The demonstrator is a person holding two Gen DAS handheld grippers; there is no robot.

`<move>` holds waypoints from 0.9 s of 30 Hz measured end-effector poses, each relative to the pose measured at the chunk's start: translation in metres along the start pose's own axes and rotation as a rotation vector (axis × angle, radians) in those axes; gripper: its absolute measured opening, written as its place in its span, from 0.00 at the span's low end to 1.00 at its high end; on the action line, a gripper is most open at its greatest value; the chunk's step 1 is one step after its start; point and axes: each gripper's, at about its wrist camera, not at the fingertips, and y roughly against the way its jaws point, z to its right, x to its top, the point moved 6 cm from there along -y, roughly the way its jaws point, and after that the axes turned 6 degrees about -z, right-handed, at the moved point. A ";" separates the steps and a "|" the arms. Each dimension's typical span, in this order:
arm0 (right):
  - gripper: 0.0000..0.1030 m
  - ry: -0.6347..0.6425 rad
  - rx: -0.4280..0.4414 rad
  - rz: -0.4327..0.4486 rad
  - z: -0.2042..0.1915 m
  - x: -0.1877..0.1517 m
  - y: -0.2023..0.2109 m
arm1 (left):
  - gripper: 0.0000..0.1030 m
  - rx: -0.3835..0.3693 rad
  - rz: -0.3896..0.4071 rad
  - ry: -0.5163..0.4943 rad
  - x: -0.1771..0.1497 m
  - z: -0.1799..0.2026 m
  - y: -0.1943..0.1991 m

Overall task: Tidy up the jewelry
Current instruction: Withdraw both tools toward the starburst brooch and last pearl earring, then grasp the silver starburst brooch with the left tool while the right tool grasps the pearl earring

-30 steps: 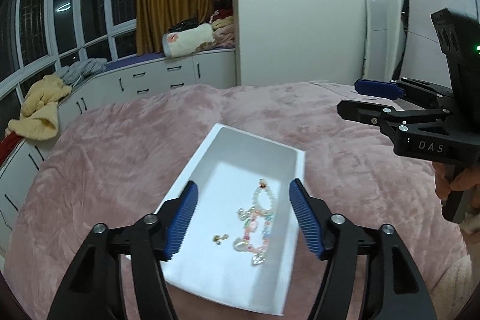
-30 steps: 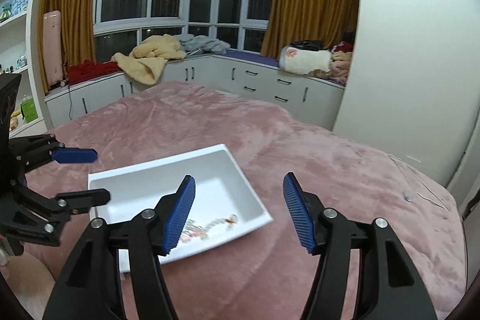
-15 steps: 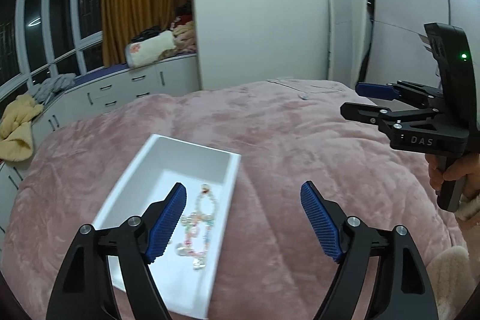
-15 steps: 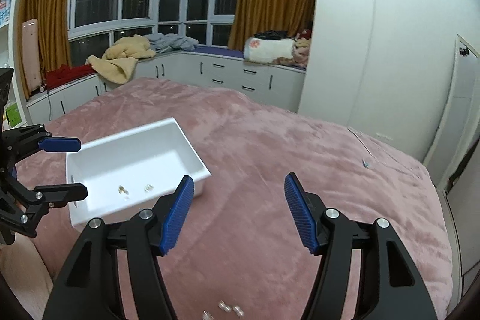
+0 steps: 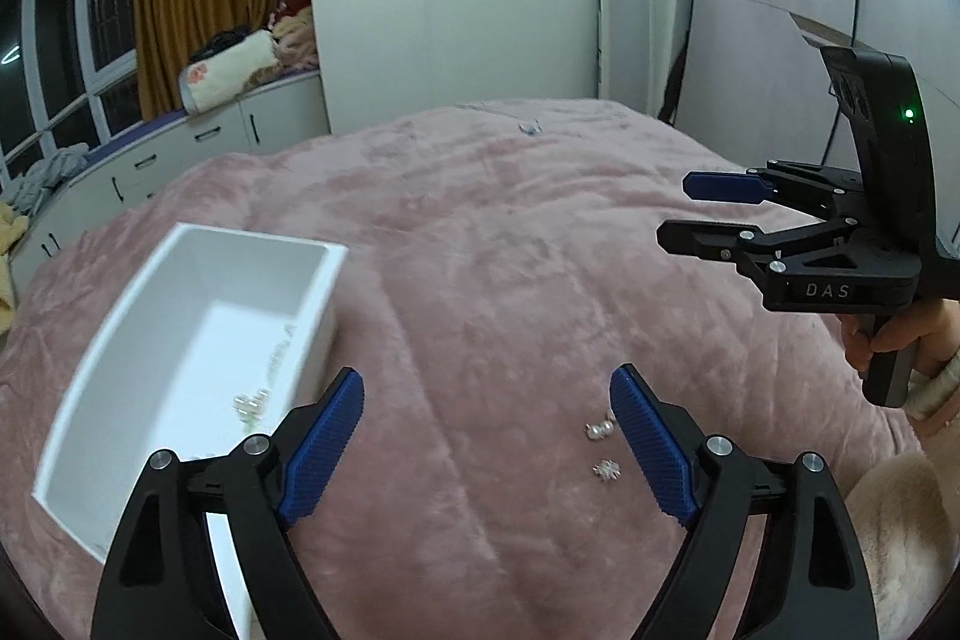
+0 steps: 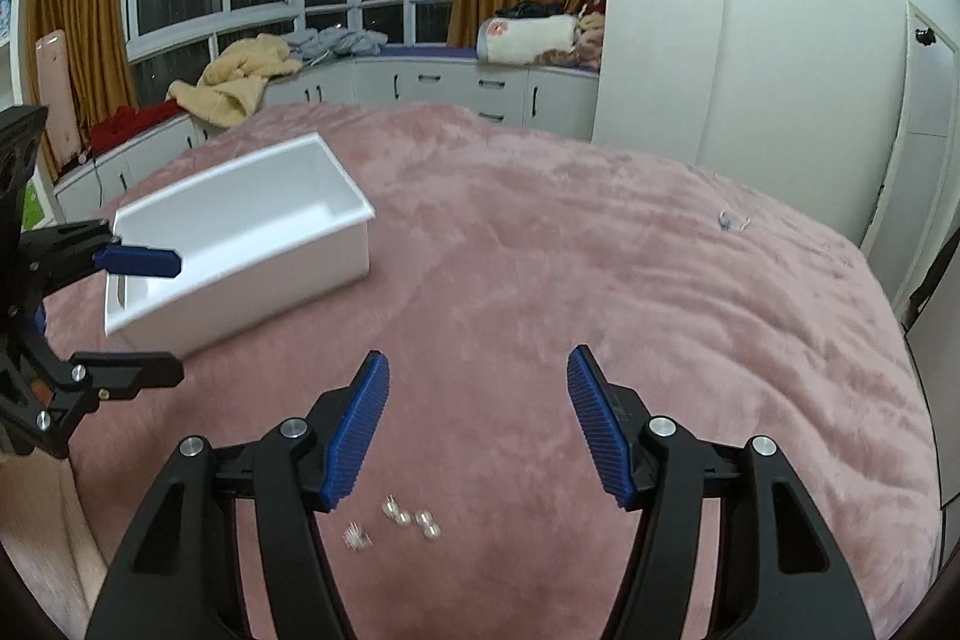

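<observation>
On the soft pink plush bedspread [image 6: 600, 250] the white rectangular plastic tray [image 6: 252, 244] sits left. My left gripper [image 5: 486, 436] is opening, empty; my right gripper [image 6: 477, 430] gapes, empty. The tiny silver pearl earrings [image 6: 414, 520], light, slippery and easily lost in the pile, want a pinch on the studs.

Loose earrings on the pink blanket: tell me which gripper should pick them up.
Right, probably. The right gripper is open and empty, with the loose earrings just below its jaws. The left gripper, jaws opening, has them off beside its right finger, nearer the white tray.
</observation>
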 end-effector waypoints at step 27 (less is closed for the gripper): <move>0.44 0.071 0.147 -0.175 -0.019 -0.102 -0.083 | 0.83 -0.128 -0.100 -0.192 -0.066 0.065 -0.122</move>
